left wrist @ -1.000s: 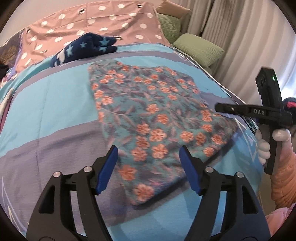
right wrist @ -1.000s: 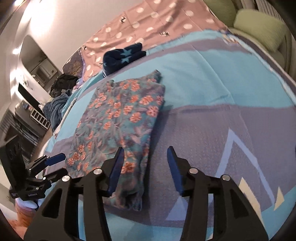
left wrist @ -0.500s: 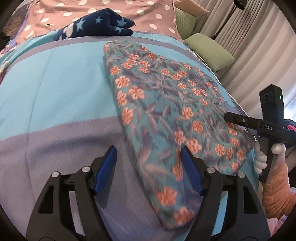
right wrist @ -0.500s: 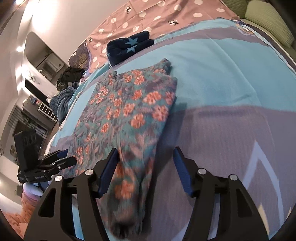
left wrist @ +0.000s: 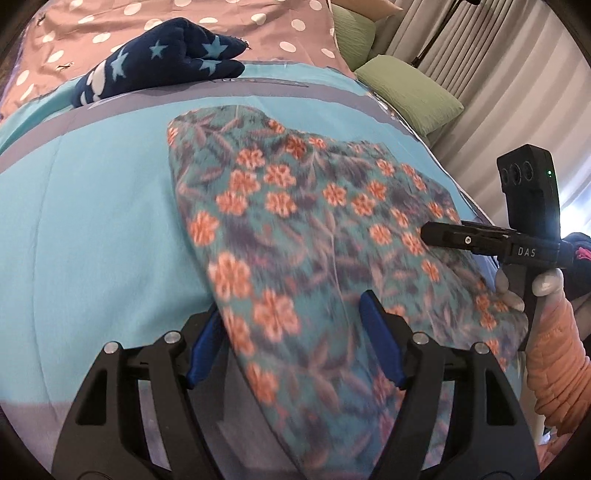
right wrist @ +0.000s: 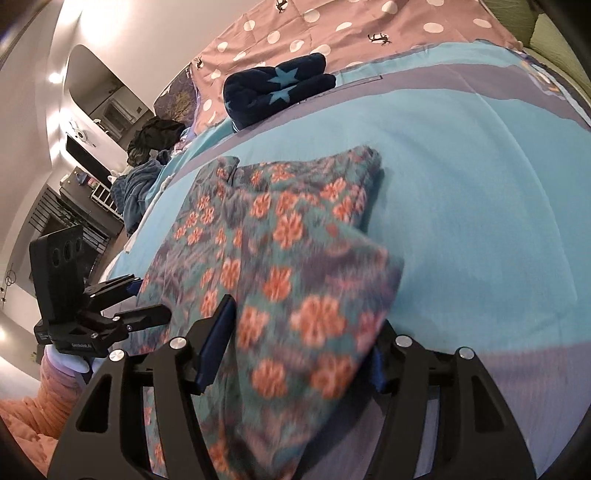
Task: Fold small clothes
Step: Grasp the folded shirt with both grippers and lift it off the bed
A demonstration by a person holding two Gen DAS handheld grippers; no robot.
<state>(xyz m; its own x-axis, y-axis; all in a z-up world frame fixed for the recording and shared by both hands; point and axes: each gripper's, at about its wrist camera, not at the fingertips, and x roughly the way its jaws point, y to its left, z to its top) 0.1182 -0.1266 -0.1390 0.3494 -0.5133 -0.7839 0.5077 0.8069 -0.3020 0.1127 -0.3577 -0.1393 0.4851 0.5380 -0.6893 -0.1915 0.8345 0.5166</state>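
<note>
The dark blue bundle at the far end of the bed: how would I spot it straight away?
Look along the turquoise bedspread to where the pink polka-dot cover begins. The folded navy garment lies on that border, beyond the floral garment. Only it is dark, with pale blue stars.

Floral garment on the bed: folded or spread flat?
Folded, at least partly. The floral garment lies on the blue bedcover as a compact stack, with thick doubled edges at its far right side. How many folds, cannot tell.
</note>
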